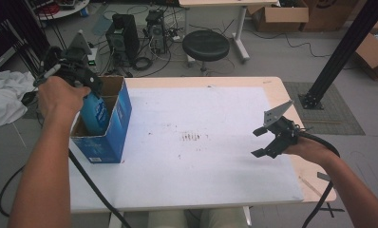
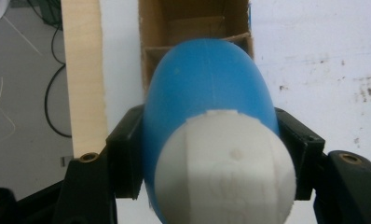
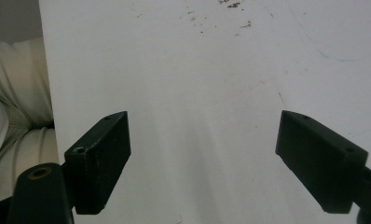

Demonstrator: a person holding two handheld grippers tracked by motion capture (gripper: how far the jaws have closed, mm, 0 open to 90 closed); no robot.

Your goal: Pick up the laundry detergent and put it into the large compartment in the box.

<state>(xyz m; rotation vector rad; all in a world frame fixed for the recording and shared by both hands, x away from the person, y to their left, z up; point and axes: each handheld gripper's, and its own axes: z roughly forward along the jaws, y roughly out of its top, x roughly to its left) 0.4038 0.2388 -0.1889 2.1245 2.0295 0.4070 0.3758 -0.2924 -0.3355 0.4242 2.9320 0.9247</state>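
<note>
Left tool (image 1: 85,83) clamped, pointing down, right tool (image 1: 263,141) agape, hovering

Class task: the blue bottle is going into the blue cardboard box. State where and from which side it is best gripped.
Grip the blue bottle across its shoulder below the white cap, from above, as the left gripper does: it hangs upright, entering the box bottom first.

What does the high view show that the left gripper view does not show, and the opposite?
The high view alone gives the box's blue printed outside, the right gripper with jaws apart and nothing between them over the white table top, the black stool and the computer towers on the floor behind. The left gripper view alone gives the bottle's white cap, the black pads pressing its sides, and a cardboard divider inside the box. Both share the blue bottle held by the left gripper above the open box.
</note>
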